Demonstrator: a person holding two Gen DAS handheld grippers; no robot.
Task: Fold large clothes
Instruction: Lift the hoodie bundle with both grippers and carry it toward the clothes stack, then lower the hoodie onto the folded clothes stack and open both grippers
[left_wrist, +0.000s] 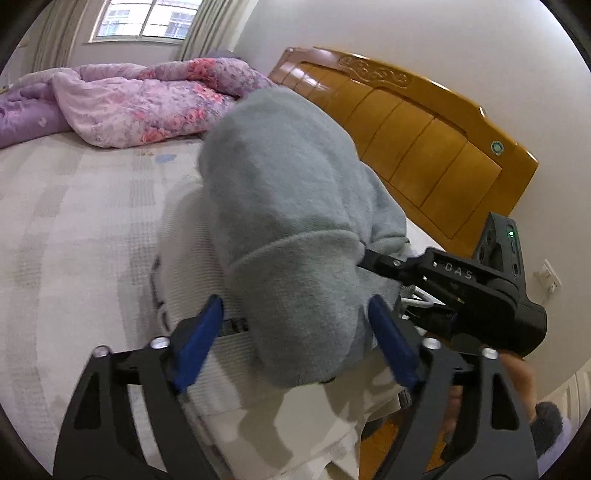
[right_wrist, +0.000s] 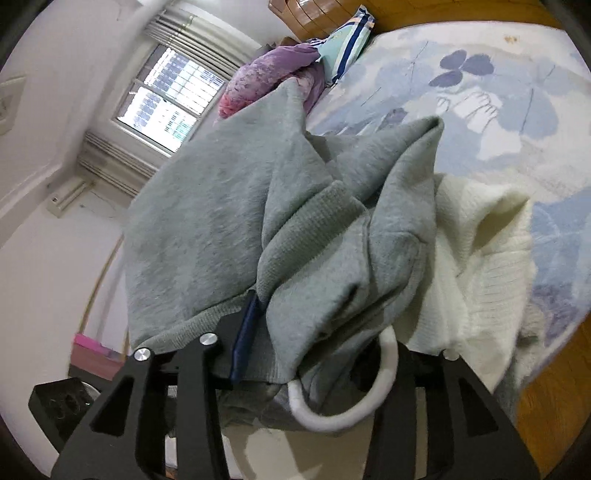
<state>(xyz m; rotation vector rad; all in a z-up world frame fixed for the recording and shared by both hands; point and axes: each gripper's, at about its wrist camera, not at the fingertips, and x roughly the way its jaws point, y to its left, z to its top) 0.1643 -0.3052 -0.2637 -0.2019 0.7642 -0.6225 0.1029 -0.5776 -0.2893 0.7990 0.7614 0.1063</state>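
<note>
Grey sweater (left_wrist: 288, 221) bulges between the left claw's (left_wrist: 295, 343) spread fingers.

Grey sweatshirt (left_wrist: 291, 221) bunched between spread blue fingers (left_wrist: 391, 343) of left gripper (left_wrist: 295, 336), wooden headboard (left_wrist: 424, 140) behind

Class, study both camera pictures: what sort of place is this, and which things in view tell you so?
Most likely a home bedroom. A bed with a carved wooden headboard, a rumpled pink floral quilt on the mattress, and a curtained window point to it.
</note>
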